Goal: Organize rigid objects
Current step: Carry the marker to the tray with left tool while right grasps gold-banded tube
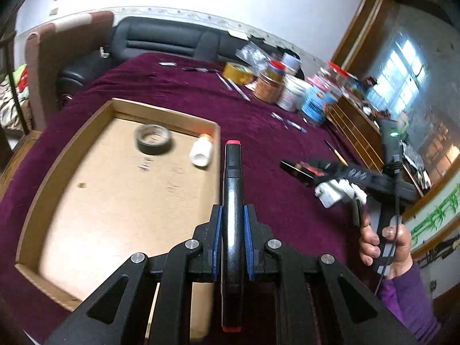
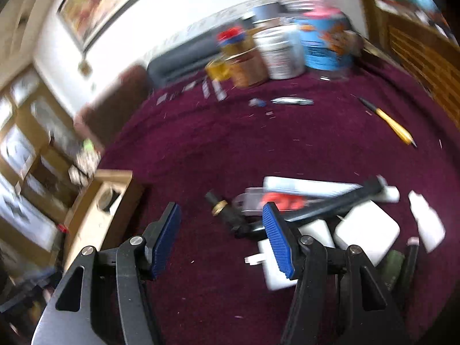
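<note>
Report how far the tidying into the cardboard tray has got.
Done: a tape roll and a small white bottle lie in the cardboard tray. In hand: the left gripper is shut on a black marker. Left: the open right gripper hangs over a pile of white adapters; a yellow pen lies apart.

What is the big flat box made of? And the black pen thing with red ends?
The box looks like plain brown cardboard: matte, with raw cut edges. The marker, clamped in the left gripper, seems to be glossy black plastic, since light streaks along it; its red caps look like plastic too.
</note>
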A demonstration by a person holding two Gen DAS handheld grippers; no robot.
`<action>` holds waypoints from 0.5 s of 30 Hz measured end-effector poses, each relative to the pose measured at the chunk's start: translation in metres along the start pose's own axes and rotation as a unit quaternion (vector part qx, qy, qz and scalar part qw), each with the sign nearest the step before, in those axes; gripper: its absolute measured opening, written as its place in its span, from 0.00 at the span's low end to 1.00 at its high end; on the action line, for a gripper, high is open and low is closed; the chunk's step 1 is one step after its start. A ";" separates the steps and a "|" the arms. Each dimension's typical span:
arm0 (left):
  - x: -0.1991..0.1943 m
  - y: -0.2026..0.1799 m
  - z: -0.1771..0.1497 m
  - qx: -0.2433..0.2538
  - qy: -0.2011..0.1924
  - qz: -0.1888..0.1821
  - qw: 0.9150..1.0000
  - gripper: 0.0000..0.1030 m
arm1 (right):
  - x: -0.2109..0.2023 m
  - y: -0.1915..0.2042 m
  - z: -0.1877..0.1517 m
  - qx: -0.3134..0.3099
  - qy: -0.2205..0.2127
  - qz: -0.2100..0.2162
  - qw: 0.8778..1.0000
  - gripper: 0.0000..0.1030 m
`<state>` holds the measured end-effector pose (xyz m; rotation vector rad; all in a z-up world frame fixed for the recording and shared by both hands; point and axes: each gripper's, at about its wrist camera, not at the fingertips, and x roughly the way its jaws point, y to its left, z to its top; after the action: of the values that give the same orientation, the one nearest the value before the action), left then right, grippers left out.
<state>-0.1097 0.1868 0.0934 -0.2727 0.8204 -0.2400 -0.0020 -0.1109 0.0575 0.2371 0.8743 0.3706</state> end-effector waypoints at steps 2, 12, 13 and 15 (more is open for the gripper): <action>-0.006 0.010 -0.001 -0.005 -0.008 0.006 1.000 0.11 | 0.021 0.021 0.004 -0.060 0.041 -0.043 0.996 0.56; -0.015 0.048 -0.008 -0.033 -0.018 0.023 0.999 0.11 | 0.077 0.036 0.004 -0.140 0.124 -0.150 0.971 0.39; -0.016 0.051 -0.009 -0.036 -0.018 0.022 0.999 0.11 | 0.079 0.034 0.004 -0.136 0.128 -0.151 0.971 0.34; -0.017 0.054 -0.010 -0.041 -0.019 0.021 0.999 0.11 | 0.080 0.029 0.004 -0.119 0.135 -0.149 0.972 0.19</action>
<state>-0.1229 0.2412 0.0803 -0.3358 0.7993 -0.1616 0.0418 -0.0522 0.0141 -0.1710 1.1059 0.2259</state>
